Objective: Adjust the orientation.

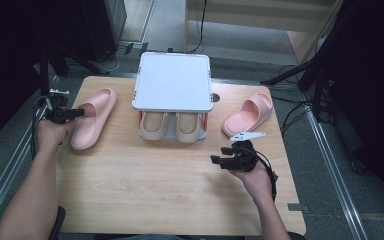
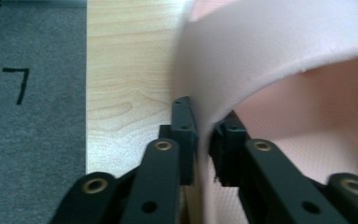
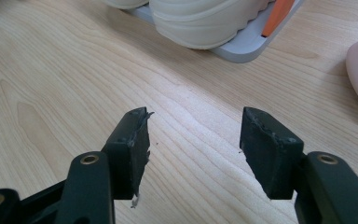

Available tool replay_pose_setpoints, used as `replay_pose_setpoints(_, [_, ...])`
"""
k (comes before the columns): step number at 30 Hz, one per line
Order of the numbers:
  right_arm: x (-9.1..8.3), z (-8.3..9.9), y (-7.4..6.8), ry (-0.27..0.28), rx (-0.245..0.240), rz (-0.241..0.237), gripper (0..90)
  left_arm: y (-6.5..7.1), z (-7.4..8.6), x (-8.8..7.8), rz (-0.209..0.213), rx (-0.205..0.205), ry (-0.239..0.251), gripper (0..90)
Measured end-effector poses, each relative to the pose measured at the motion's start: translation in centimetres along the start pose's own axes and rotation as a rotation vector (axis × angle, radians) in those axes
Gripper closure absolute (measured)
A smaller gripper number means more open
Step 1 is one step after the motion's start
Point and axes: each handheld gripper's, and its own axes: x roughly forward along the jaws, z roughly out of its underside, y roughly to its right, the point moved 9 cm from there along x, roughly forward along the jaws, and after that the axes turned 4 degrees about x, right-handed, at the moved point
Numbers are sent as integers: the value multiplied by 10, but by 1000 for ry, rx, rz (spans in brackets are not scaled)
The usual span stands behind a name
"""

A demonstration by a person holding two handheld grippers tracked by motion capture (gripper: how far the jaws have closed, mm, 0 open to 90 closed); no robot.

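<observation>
The wooden bench (image 1: pixel 145 185) fills the middle of the high view, and at its upper centre stands a two-level shoe rack (image 1: pixel 172 82) whose white top plate hides most of the beige slippers (image 1: pixel 172 126) on the lower level; only their toe ends stick out toward the bottom of the frame. At the left of that view lies the left pink slipper (image 1: pixel 94 117), toe toward the lower left, and the left gripper (image 1: pixel 78 113) has its fingers clamped on the edge of the slipper's strap; in the left gripper view the strap wall sits squeezed thin between the two black pads. I judge this slipper to be light moulded foam, soft enough to bend under a pinch yet springy, with a matt surface that should not slip; the strap edge is a sound place to hold, though a grip on one side will likely let the sole hang and swing. The right pink slipper (image 1: pixel 249 114) lies at the right of the rack, untouched. The right gripper (image 1: pixel 219 155), low at centre right, has its fingers wide apart over bare wood. In the left gripper view the slipper's sole and toe are cut off and blurred.
</observation>
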Motion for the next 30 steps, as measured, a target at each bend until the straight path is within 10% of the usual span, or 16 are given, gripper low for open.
replay_pose_setpoints(30, [5, -6, -2, 0, -5, -17, 422, 20, -23, -12, 53, -41, -22, 831])
